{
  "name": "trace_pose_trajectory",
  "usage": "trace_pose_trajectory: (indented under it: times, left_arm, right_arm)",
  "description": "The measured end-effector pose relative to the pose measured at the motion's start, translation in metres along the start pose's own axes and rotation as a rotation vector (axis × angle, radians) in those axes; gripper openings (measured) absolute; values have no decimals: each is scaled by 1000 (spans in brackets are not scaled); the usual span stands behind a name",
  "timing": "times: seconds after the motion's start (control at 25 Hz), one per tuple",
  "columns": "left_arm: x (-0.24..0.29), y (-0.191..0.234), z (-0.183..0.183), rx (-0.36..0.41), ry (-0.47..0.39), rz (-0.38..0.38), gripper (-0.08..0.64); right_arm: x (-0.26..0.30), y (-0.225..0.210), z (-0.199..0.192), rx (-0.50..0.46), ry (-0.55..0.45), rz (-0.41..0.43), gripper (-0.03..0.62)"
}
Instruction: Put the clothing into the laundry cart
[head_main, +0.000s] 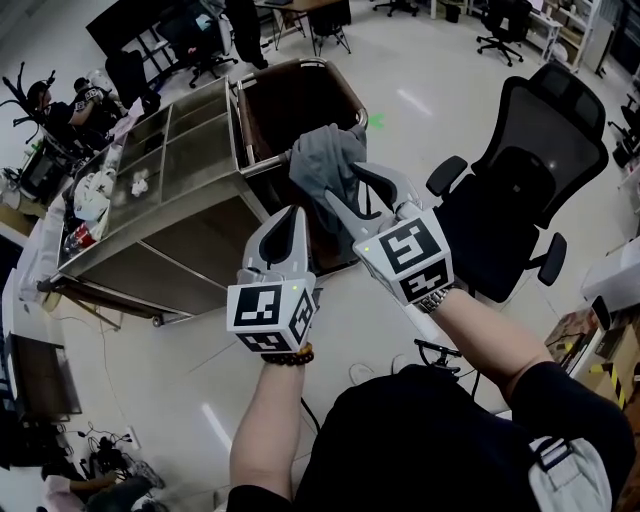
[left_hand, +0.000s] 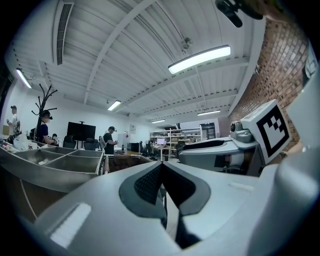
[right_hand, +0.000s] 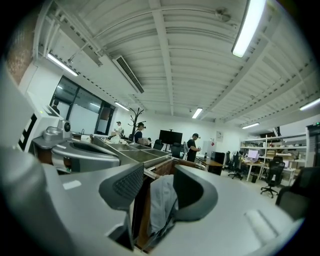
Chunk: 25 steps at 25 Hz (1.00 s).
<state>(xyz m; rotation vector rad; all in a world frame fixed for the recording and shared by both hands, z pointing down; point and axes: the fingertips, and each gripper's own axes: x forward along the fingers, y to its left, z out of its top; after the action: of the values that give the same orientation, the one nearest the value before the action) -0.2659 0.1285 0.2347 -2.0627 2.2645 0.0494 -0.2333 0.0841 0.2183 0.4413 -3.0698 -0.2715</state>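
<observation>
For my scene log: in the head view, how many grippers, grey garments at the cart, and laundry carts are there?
grippers: 2 (left gripper, right gripper)
grey garment: 1
laundry cart: 1
total: 4

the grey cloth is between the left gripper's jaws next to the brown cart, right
Not the left: the grey cloth is between the jaws of the right gripper, next to the brown cart. The right gripper view shows it; the left gripper is shut, empty.
</observation>
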Motion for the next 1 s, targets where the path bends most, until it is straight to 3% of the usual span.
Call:
trace_pose_trajectory:
  times: [0.52,1.0]
  left_arm:
    - [11,-38,-12,21,39,63,3]
    - [9,-67,-5,37,42,87,3]
  right_arm:
    - [-26,-13,-7,-1,-23,78,176]
    - [-52,-20,-4,9,-42,96,176]
